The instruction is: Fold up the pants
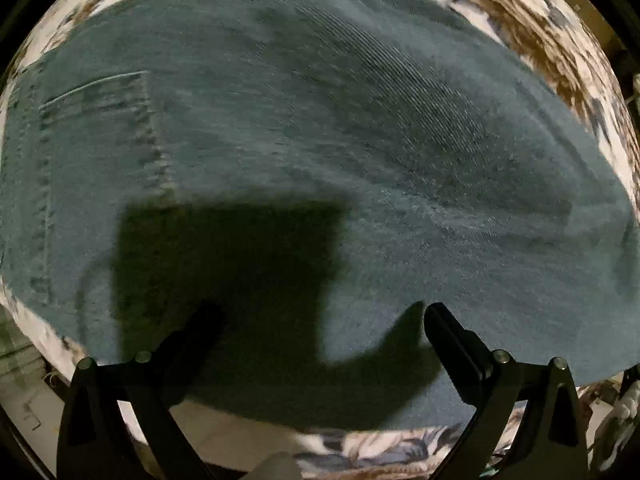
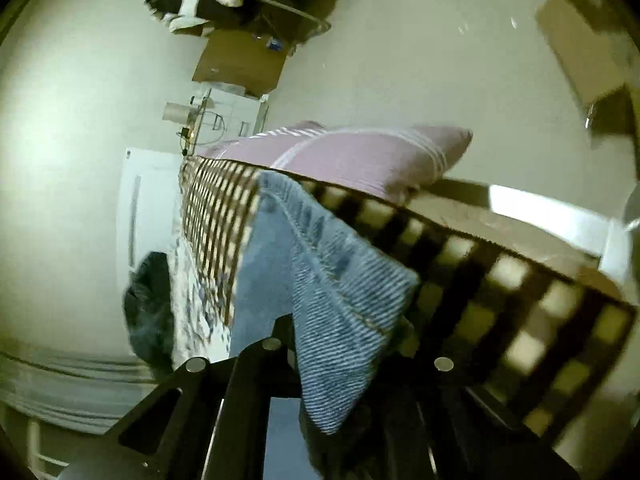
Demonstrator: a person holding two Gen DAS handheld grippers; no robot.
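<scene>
Two grippers, your left gripper spread open over pants on a floral bedspread, your right gripper clamping denim, checked blanket, purple pillow, pale wall.

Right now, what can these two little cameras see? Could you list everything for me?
pants: one pair, blue denim, spread on the floral bedspread; one end lifted in the right gripper
floral bedspread: one, white with brown and blue, under the pants
checked blanket: one, dark and cream, on the bed
pillow: one, mauve with white stripes, at the bed's far end
cardboard box: one, brown, far side of the room
left gripper: black, open, above the pants
right gripper: black, shut on denim
</scene>
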